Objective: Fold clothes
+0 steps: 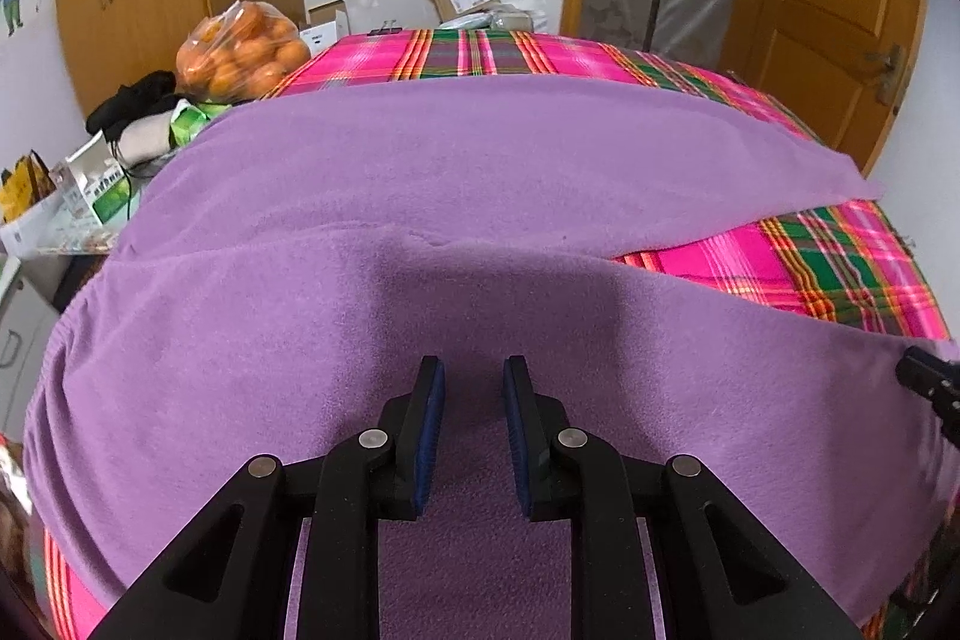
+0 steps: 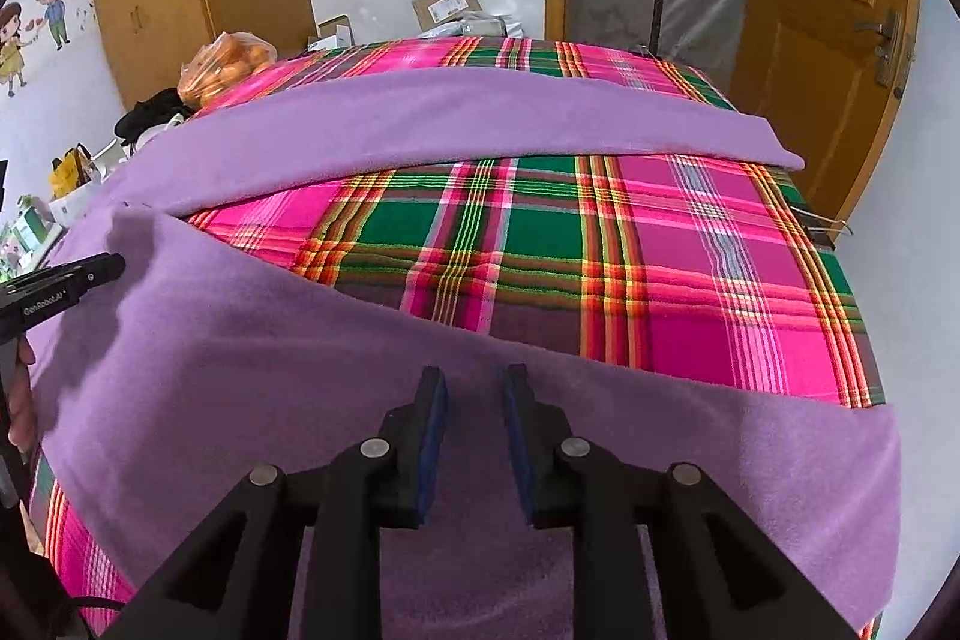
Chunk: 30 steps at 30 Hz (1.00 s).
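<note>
A pair of purple fleece trousers (image 1: 480, 172) lies flat on the plaid-covered table (image 2: 600, 244), its two legs running off toward the right side of both views, so the long axis goes left to right across the grippers' line of sight. The near leg lies directly under both tools; the far leg lies well beyond, with bare plaid between the two legs on the right. The left gripper (image 1: 474, 370) hovers over the waist end, jaws parted with nothing between the pads. The right gripper (image 2: 471, 379) — nearer the cuff end of the near leg — also stands parted and empty. A fold would likely carry the near leg away onto the far one.
</note>
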Motion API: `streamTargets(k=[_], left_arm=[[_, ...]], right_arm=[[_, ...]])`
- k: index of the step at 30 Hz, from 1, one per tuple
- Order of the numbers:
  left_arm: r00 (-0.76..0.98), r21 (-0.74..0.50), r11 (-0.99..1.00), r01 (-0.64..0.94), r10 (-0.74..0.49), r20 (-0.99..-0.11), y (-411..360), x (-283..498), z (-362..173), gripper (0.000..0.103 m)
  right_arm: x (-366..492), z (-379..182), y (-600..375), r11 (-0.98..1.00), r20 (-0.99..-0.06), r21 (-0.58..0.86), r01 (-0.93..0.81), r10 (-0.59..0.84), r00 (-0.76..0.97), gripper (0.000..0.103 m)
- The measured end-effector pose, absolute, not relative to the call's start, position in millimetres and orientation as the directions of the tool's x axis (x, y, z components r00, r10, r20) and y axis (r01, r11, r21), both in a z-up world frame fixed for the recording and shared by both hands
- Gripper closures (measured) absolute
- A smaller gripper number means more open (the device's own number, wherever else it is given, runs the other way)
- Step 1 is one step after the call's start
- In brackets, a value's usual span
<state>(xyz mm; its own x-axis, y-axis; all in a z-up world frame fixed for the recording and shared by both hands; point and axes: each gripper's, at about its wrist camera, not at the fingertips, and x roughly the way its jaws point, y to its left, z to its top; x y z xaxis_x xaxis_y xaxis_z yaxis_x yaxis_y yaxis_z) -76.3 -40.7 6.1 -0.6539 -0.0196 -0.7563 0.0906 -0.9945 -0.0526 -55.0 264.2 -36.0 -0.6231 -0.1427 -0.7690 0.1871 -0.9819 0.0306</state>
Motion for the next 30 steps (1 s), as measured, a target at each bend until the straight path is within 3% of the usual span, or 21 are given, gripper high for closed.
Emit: streamTargets(k=[22,30], left_arm=[[-0.653,-0.05,-0.995,0.091,-0.022,-0.757,-38.8,-76.9,5.5,0.082],[-0.651,-0.017,-0.996,0.091,-0.047,-0.758,-35.6,-76.6,5.4,0.081]], right_arm=[[-56.4,-35.9,265.4,-0.982,-0.768,0.055,0.179,-0.156,-0.622,0.079],[-56.7,-36.6,257.0,-0.967,-0.771,0.06,0.248,-0.202,-0.604,0.052]])
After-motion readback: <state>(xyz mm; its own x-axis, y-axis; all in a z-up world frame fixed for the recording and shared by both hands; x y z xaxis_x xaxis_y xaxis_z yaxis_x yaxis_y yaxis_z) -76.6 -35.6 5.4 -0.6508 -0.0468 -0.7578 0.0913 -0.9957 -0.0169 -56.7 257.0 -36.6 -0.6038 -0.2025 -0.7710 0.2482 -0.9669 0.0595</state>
